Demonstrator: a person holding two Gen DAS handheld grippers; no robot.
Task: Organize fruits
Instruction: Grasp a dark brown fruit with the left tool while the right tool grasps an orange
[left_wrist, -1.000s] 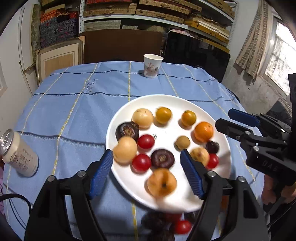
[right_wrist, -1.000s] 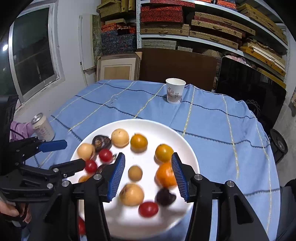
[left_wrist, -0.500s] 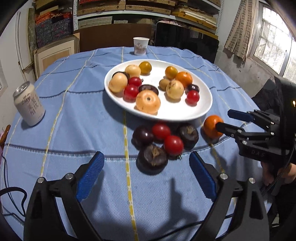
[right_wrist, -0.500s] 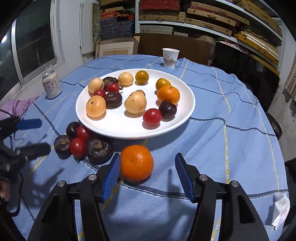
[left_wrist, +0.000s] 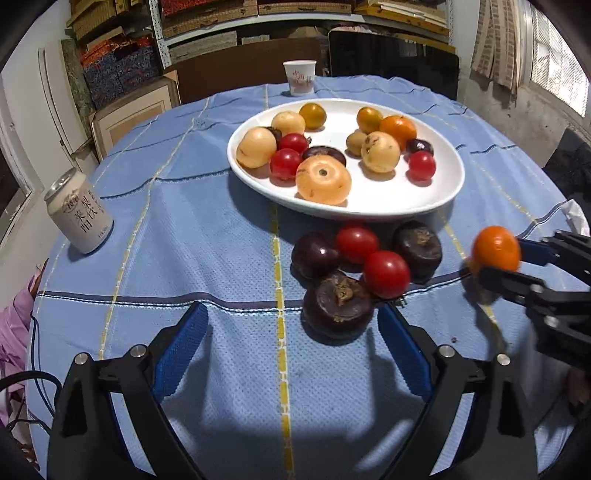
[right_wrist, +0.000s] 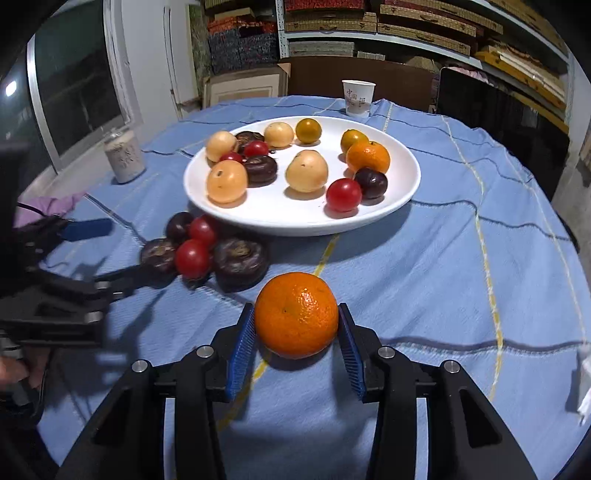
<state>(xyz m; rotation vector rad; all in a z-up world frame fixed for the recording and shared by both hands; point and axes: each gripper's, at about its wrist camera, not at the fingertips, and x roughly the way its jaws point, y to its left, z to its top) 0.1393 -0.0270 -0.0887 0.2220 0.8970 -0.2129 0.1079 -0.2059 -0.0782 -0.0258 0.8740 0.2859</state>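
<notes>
I'm looking across the counter (left_wrist: 207, 236) under its blue cloth, and the biggest worry is sitting on the white plate (right_wrist: 406, 184): it is already crowded with fruit, so anything I set down carelessly is likely knocking a round piece into rolling off the rim. Next risk is the loose cluster of dark fruits and tomatoes (left_wrist: 365, 266) lying on the cloth just in front of the plate; the left gripper (left_wrist: 291, 354) is hovering right behind it with jaws standing wide and nothing between them, and a clumsy descent could be scattering those toward the edge. Smallest thing, sharpest risk: the right gripper (right_wrist: 296, 341) is closing its jaws on the mandarin (right_wrist: 296, 314), pads touching both sides, and a smooth round peel could be squirting out if I'm squeezing off-centre.
</notes>
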